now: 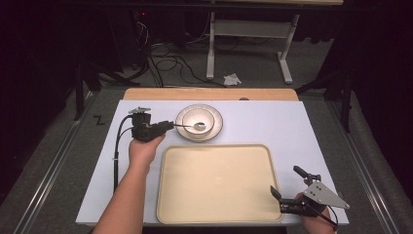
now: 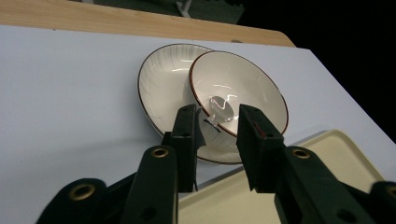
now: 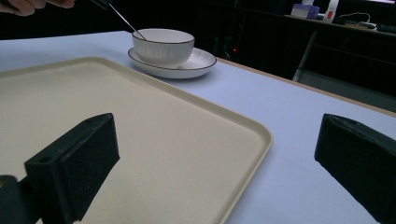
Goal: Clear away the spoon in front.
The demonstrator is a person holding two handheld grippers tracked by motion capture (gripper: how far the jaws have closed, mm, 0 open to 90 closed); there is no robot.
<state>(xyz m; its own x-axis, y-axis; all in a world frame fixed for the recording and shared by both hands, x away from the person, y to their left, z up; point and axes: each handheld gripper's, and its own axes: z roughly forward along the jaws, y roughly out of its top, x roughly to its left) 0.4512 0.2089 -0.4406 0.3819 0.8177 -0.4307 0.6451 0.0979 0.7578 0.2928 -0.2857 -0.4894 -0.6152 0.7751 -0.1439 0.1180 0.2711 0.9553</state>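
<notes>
Spoon [image 1: 187,126], at upper centre inside the bowl [image 1: 198,121], sits between the left gripper [image 1: 168,126] jaws closed on its handle, and a slanted lift could tip the bowl.

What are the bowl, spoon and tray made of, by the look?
Bowl: likely glazed ceramic, glossy white, dark rim line, ribbed outside. Spoon: probably polished metal, thin shiny handle with mirror-like glints. Tray: looks like matte cream plastic, with a moulded raised rim.
</notes>
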